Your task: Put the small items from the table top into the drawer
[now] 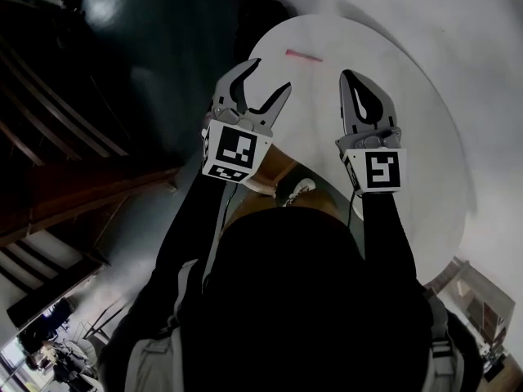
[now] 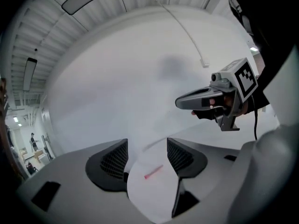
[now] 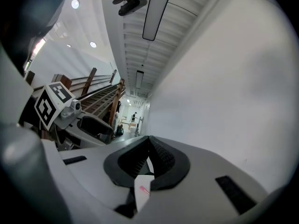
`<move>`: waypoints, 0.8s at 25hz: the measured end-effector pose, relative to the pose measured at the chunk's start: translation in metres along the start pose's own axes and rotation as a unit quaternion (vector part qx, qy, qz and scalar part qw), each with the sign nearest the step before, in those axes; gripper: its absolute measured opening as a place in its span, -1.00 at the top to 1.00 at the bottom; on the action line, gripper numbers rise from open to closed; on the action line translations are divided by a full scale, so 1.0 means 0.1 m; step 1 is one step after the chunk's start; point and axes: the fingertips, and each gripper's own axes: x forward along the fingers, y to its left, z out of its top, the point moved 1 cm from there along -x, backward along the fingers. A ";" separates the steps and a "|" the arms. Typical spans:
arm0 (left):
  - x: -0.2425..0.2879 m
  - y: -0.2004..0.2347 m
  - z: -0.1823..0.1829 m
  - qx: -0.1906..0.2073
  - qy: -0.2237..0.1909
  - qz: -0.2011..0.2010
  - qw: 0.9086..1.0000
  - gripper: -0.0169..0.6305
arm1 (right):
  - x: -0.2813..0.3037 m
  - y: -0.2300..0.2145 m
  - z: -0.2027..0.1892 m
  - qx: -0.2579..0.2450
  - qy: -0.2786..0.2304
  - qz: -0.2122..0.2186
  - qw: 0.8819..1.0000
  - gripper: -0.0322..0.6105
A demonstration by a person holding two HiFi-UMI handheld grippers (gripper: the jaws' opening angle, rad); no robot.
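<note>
Head view: both claws are held up over the round white desk (image 1: 425,137), neither carrying anything. Left claw (image 1: 271,74) has its jaws wide apart w/ nothing btwn them. Right claw (image 1: 351,80) has its jaws together at the tips, also empty. One small item is on the desk top: a thin pink stick (image 1: 304,54), flat near the far edge, well apart from both claws. The brown wood patch (image 1: 274,172) below the left claw may be the drawer, but it's too dark to tell. Step in hand, I'd say: reaching for the stick, not yet picked. Next move calls for lowering the open left claw, straddling the stick, then closing. It's thin, so the pads must get right down to the desk.
</note>
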 end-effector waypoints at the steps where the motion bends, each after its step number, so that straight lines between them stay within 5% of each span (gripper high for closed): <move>1: 0.04 -0.01 0.03 0.000 -0.006 -0.006 1.000 0.10 | 0.00 -0.02 0.01 0.001 -0.001 -0.006 1.000 0.82; 6: 0.39 -0.09 -0.13 0.015 0.022 -0.087 0.996 0.10 | -0.05 -0.14 -0.03 0.012 0.003 -0.028 1.000 0.82; 9: 0.80 -0.18 -0.33 0.060 0.059 -0.164 0.983 0.13 | -0.17 -0.28 -0.12 0.026 0.022 -0.064 0.997 0.82; 15: 1.54 -0.44 -0.85 0.140 0.147 -0.305 0.930 0.13 | -0.54 -0.55 -0.35 0.023 0.063 -0.125 0.990 0.82; 20: 2.06 -0.62 -1.46 0.209 0.236 -0.366 0.876 0.13 | -0.96 -0.73 -0.43 0.033 0.088 -0.191 0.977 0.82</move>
